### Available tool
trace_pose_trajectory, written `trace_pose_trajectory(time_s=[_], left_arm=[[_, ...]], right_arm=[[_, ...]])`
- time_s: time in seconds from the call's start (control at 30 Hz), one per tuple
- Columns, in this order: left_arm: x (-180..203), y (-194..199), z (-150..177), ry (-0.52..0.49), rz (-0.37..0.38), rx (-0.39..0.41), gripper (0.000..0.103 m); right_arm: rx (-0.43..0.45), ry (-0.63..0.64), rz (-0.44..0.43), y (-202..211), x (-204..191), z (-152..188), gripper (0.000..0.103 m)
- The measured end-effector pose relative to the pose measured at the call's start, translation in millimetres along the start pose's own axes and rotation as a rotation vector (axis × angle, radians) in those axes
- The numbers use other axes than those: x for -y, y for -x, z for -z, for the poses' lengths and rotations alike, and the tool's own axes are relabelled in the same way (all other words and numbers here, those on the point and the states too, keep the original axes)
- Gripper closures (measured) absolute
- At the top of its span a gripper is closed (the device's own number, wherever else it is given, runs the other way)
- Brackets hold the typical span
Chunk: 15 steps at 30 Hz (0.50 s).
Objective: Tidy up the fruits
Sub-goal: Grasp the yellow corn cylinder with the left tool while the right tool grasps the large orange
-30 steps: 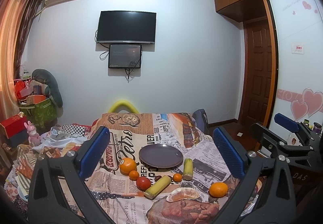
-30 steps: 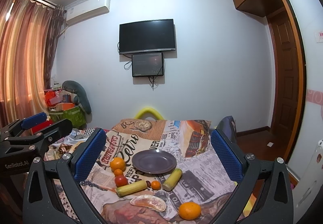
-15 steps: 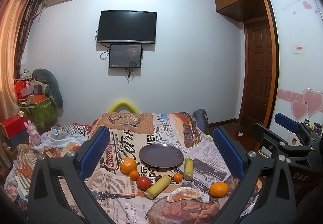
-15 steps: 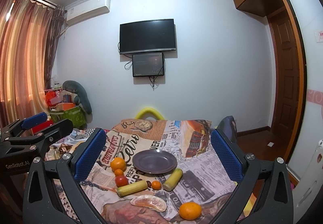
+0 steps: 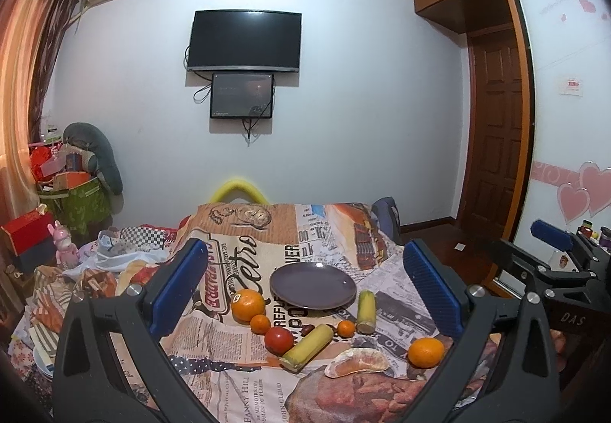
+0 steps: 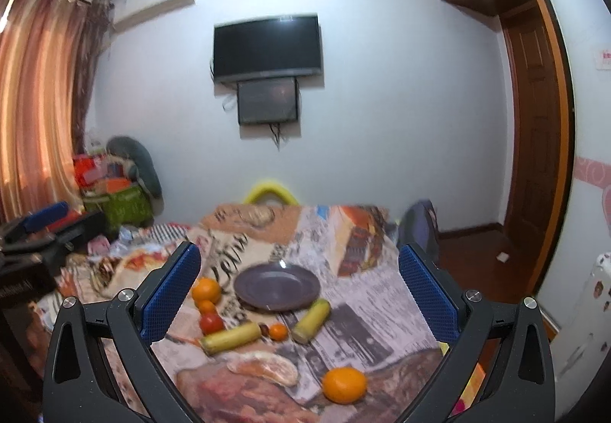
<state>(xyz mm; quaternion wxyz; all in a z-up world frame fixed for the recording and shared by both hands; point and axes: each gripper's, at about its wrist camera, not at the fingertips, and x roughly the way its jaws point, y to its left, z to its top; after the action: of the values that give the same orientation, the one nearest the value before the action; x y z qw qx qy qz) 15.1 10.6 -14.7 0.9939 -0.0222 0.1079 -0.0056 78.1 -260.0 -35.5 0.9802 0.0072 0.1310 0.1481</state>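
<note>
A dark purple plate (image 5: 312, 285) (image 6: 277, 286) sits empty on a newspaper-print cloth. In front of it lie a large orange (image 5: 247, 304), a small orange (image 5: 260, 323), a tomato (image 5: 279, 340), two yellow-green cane pieces (image 5: 307, 347) (image 5: 366, 311), a tiny orange (image 5: 346, 328), a peeled pomelo wedge (image 5: 357, 362) and another orange (image 5: 425, 352) (image 6: 343, 385). My left gripper (image 5: 305, 293) is open and empty, held back above the fruit. My right gripper (image 6: 299, 297) is open and empty too.
The cloth-covered table (image 5: 244, 232) drops off at its far edge by a yellow chair back (image 5: 238, 190). Clutter, boxes and a green bag (image 5: 76, 201) stand at the left. A door (image 5: 496, 140) and wardrobe are at the right.
The right gripper has moved forward and swung a little, so its view is blurred and the fruit looks closer. The left gripper has hardly moved.
</note>
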Motion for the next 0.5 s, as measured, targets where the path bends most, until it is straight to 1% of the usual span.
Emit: trace_pose_trajectory(time_s=[0.07, 0.2, 0.27, 0.33, 0.4, 0.43, 0.5], left_arm=[[-4.9, -9.3, 5.7, 0.001, 0.005, -0.029, 0.000], [-11.0, -35.2, 17.1, 0.002, 0.036, -0.142, 0.000], [-13.1, -46.8, 23.9, 0.004, 0.040, -0.179, 0.000], [-16.7, -60.6, 31.9, 0.000, 0.032, -0.221, 0.000], [-20.3, -72.3, 39.8, 0.002, 0.028, -0.256, 0.000], [-22.5, -78.9, 44.4, 0.007, 0.032, -0.279, 0.001], [-27.1, -92.9, 54.0, 0.013, 0.039, -0.332, 0.008]], right_arm=[[-0.065, -0.004, 0.007, -13.9, 9.1, 9.3, 0.000], [-0.189, -0.033, -0.006, -38.8, 26.6, 29.6, 0.000], [-0.242, -0.051, -0.005, -47.0, 33.8, 38.0, 0.004], [-0.292, -0.058, -0.015, -53.6, 38.8, 46.1, 0.013], [-0.332, -0.060, -0.020, -59.8, 41.6, 52.6, 0.018], [-0.353, -0.065, -0.020, -63.0, 43.4, 56.9, 0.019], [-0.382, -0.075, -0.012, -71.5, 48.2, 64.4, 0.020]])
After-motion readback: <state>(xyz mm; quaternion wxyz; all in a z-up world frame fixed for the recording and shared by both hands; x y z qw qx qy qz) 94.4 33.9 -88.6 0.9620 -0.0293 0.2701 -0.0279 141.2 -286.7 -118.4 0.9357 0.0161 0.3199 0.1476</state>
